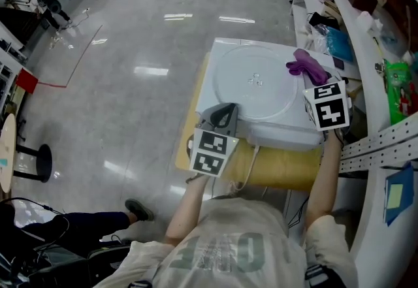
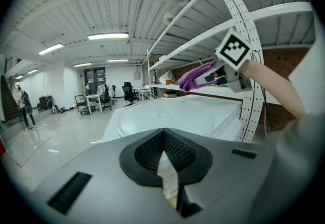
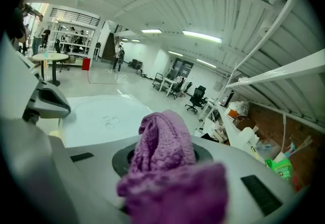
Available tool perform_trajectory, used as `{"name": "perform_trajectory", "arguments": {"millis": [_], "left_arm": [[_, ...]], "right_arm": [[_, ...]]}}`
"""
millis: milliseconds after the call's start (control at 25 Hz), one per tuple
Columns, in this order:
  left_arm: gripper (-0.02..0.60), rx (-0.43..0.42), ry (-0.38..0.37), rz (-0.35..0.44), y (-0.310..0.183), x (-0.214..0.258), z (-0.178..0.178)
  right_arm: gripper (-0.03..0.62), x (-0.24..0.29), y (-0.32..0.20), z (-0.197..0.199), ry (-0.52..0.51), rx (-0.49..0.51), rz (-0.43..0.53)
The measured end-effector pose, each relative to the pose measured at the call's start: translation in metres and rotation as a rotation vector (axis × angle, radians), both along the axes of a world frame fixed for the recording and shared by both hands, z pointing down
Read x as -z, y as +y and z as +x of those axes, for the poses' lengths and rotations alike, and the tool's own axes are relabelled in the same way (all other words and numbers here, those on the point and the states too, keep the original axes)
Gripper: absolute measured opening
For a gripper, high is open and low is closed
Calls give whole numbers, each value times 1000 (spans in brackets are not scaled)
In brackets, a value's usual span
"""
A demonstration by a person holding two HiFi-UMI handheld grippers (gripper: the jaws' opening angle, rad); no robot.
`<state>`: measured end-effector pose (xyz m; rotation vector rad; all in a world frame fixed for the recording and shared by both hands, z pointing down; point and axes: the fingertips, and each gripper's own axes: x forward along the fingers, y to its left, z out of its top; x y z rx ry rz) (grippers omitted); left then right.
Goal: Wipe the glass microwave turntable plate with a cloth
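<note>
The round glass turntable plate [image 1: 255, 81] lies flat on a white microwave top [image 1: 225, 51]; it also shows in the left gripper view [image 2: 167, 116] and the right gripper view [image 3: 99, 116]. My right gripper [image 1: 315, 83] is shut on a purple knitted cloth [image 1: 308, 66] [image 3: 162, 152], held just above the plate's right rim. The cloth bulges out over the jaws and hides them. My left gripper [image 1: 221, 117] hovers at the plate's front-left edge, jaws together and holding nothing [image 2: 165, 154]. From the left gripper view, the cloth [image 2: 195, 76] hangs to the right, above the plate.
The microwave sits on a yellow-topped stand [image 1: 274, 166]. White perforated shelf uprights [image 1: 379, 143] and cluttered shelves [image 1: 392, 78] stand close on the right. Shiny floor [image 1: 130, 84] lies to the left, with a small round table [image 1: 6, 149] and a person's shoe [image 1: 138, 209].
</note>
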<state>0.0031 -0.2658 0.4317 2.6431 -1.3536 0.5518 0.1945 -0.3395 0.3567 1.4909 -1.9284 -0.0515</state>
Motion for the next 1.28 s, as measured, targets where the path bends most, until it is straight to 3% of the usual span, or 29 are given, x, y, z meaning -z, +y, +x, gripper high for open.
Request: {"name": "perform_trajectory", "arguments": {"millis": [280,920,1280], "left_arm": [[0,0,0,0,0,0,0],[0,7,-5,2,-1,1,0],[0,17,-13,4,-1,2,0]], "right_arm": [[57,-46,-30,1,25,-16,-108],[57,-62,76,-18,27,60,-169],[57,-67,93,-25,34,94,-189]]}}
